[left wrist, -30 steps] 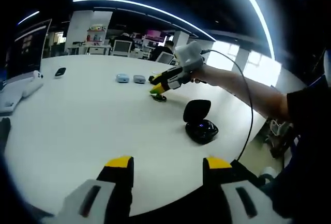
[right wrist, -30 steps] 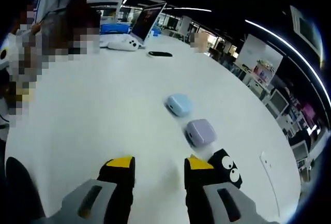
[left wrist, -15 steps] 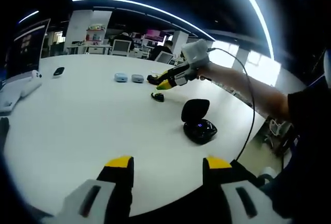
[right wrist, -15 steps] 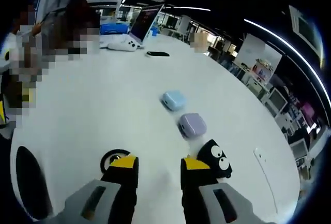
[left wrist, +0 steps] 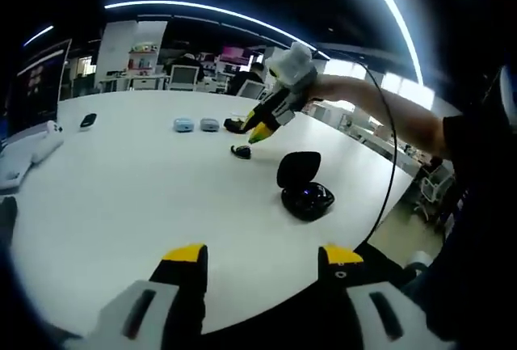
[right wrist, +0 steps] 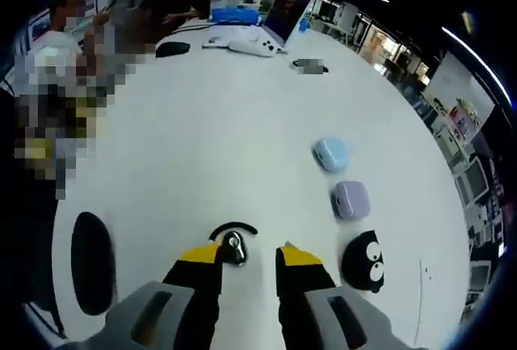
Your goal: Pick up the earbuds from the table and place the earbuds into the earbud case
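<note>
Earbud [right wrist: 233, 246] sits on the table [right wrist: 202, 148] between spread right tongs [right wrist: 248, 255]; left tongs [left wrist: 262, 259] spread

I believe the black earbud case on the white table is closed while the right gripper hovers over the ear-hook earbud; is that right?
Not quite: the black earbud case is open, its lid raised, as the left gripper view shows. The rest holds: it sits on the white table, and the right gripper hovers over the ear-hook earbud.
</note>
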A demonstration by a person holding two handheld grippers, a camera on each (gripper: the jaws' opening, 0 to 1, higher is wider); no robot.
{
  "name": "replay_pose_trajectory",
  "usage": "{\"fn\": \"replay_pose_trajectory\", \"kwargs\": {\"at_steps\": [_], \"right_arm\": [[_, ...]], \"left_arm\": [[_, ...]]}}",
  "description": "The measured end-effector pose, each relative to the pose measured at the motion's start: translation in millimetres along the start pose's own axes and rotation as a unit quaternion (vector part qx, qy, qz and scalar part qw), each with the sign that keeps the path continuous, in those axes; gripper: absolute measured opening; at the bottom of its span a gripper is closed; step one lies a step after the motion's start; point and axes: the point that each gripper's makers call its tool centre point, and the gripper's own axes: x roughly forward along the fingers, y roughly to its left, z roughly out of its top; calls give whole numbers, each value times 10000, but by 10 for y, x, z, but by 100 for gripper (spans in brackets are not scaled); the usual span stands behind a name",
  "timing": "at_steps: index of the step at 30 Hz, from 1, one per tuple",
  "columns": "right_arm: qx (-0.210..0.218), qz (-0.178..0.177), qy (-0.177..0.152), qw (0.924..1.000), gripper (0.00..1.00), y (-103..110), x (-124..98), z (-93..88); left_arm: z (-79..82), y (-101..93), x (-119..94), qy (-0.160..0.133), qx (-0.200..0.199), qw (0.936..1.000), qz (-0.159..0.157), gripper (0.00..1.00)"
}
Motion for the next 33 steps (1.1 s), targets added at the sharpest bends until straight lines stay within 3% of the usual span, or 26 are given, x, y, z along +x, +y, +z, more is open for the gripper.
{"fn": "replay_pose_trajectory", "kwargs": {"at_steps": [5, 17, 33], "right_arm": [[27, 211, 222, 9995, 24, 34, 114, -11], [175, 487, 631, 9967, 16, 78, 244, -71], [279, 463, 564, 9969, 12, 103, 173, -49]], "left_arm": [[39, -79, -48, -89, 104, 9998, -108, 58], [19, -28, -131, -120, 142, 9998, -44, 59], [5, 77, -184, -177, 13, 9998, -5, 59]]}}
